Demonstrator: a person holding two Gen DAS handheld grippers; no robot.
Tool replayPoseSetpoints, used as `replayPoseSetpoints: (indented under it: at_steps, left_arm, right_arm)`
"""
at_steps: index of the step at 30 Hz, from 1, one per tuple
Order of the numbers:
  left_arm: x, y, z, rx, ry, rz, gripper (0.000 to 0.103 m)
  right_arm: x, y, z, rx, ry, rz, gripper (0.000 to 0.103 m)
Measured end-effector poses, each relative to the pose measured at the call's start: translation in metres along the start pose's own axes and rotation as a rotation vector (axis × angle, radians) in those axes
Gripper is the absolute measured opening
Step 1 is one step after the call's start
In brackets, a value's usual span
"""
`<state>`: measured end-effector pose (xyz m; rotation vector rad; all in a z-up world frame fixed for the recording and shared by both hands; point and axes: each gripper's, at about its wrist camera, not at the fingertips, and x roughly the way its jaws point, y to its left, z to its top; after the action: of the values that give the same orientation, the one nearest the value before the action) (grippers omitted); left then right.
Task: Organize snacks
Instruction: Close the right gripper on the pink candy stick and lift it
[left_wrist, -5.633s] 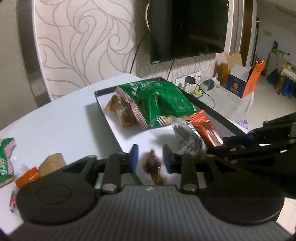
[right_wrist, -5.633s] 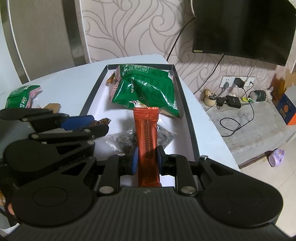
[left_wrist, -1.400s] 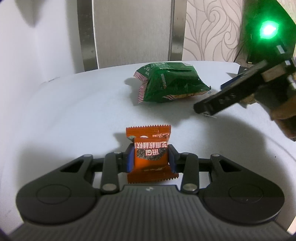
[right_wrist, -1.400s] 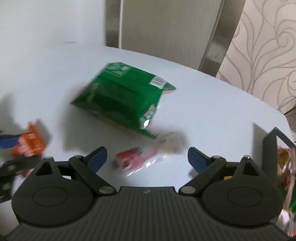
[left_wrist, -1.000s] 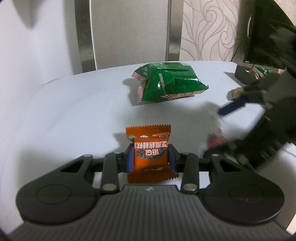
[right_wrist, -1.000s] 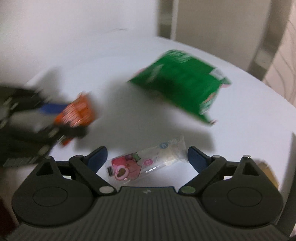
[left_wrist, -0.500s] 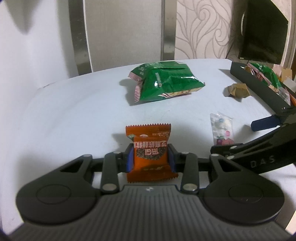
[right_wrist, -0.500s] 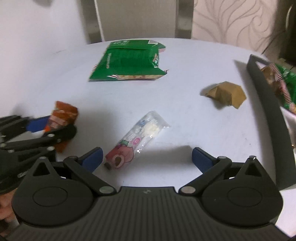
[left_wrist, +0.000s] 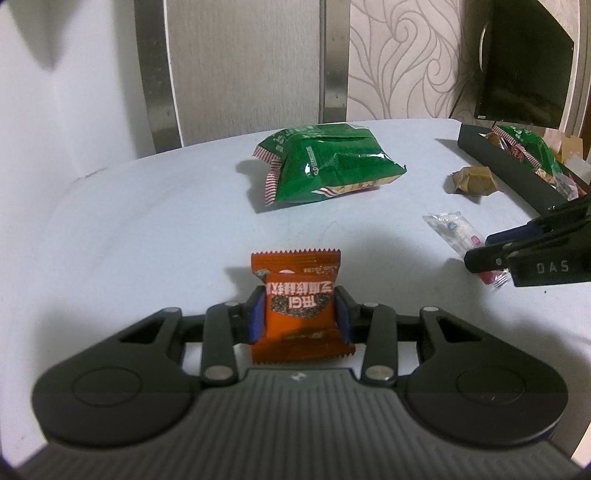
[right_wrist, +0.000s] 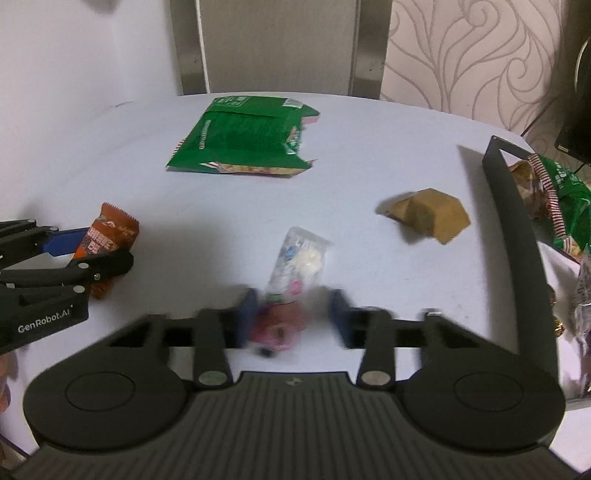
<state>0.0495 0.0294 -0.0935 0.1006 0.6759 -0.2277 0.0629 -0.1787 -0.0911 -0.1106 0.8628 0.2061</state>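
The orange snack packet (left_wrist: 301, 308) sits upright between the pads of the left gripper (left_wrist: 300, 314), which is clenched on its sides just above the white table (left_wrist: 155, 221); it is well apart from the black tray (left_wrist: 517, 173) where the snacks are being gathered. The clear candy sachet with a pink print (right_wrist: 295, 273) lies on the table between that packet and the tray, its pink end between the fingers of the right gripper (right_wrist: 290, 317). Those jaws have just been closing around it (their blue pads are blurred, and a gap shows beside the right-hand one), so whether they already press on the wrapper cannot be told.

By the look of things the job is partly done. Two items are in the grippers' reach but neither is in the tray. Farther from the tray, beyond the orange packet, a green chip bag (left_wrist: 325, 162) lies flat on the table, untouched. A tan wrapped sweet (right_wrist: 428, 214) rests just beside the tray's near wall, outside it.

The tray itself holds another green bag with a red-striped edge (right_wrist: 561, 195), a brownish wrapped piece (right_wrist: 524, 181) at its far corner, and a clear crinkled packet (right_wrist: 580, 306) nearer the camera. Its white floor shows some bare space.
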Motion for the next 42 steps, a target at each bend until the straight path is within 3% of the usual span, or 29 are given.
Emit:
replayPoseSetpoints:
  at_steps: [8,10,12,15,16,17,18,20,25,42]
  left_arm:
    - [0.002,-0.004,0.002,-0.009,0.001,0.018,0.041]
    - [0.002,-0.005,0.003,-0.013,0.005,0.024,0.041]
    - [0.003,-0.006,0.004,-0.013,0.010,0.027,0.042]
    - [0.004,-0.008,0.005,-0.009,0.010,0.031,0.043]
    - [0.004,-0.009,0.005,-0.010,0.009,0.032,0.043]
    - [0.004,-0.009,0.005,-0.012,0.009,0.033,0.043]
    - [0.004,-0.009,0.005,-0.013,0.007,0.037,0.040]
    - [0.004,-0.010,0.005,-0.007,0.004,0.036,0.040]
    - [0.005,-0.011,0.007,-0.030,0.010,0.033,0.039]
    - [0.011,-0.034,0.023,-0.008,0.007,0.019,0.039]
  right_arm:
    - [0.003,-0.003,0.001,0.003,-0.019,-0.008,0.033]
    - [0.007,-0.004,0.005,0.014,-0.020,-0.011,0.045]
    - [0.011,-0.004,0.009,0.015,-0.021,-0.027,0.071]
    - [0.021,-0.007,0.014,0.045,-0.012,-0.024,0.082]
    - [0.023,-0.007,0.015,0.044,-0.015,-0.020,0.081]
    - [0.023,-0.006,0.015,0.027,-0.019,-0.013,0.074]
    - [0.023,-0.004,0.017,0.012,-0.025,-0.002,0.055]
    - [0.020,0.001,0.020,-0.021,-0.025,0.012,0.033]
    - [0.016,0.001,0.017,-0.027,-0.024,0.033,0.029]
    - [-0.027,-0.016,0.003,0.022,-0.056,0.069,0.028]
